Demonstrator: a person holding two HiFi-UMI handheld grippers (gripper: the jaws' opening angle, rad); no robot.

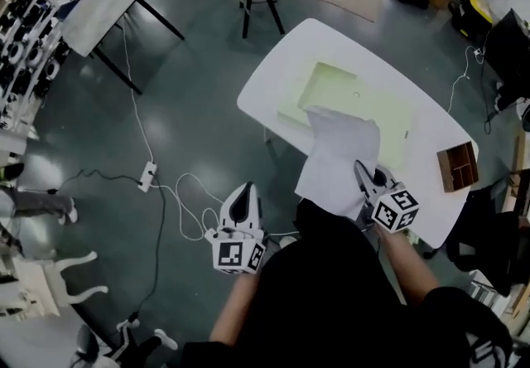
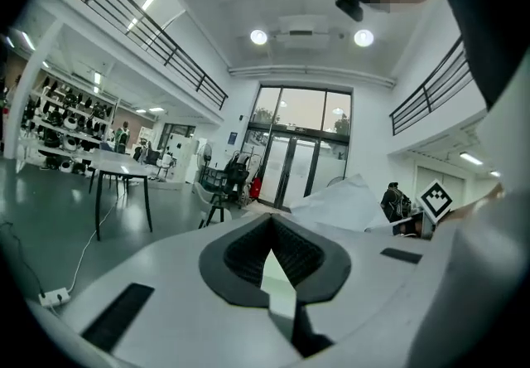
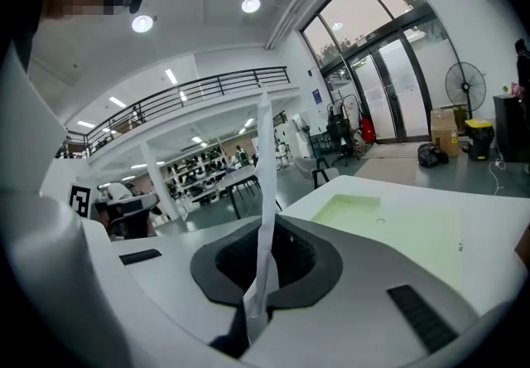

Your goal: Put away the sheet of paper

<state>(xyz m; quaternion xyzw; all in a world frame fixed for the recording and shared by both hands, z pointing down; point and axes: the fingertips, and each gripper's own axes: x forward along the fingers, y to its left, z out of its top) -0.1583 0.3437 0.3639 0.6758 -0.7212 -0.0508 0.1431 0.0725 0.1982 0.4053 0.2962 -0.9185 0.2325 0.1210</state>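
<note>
Paper (image 1: 339, 161) is pinched between the closed jaws of the right gripper (image 1: 362, 171), raised above the near edge of the white table (image 1: 286, 68). The left gripper (image 1: 242, 192) is seen shut and empty, off the table's near-left side.

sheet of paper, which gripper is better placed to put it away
Right: the right gripper is shut on the sheet of paper above the table; the left gripper is empty, away from the table.
</note>
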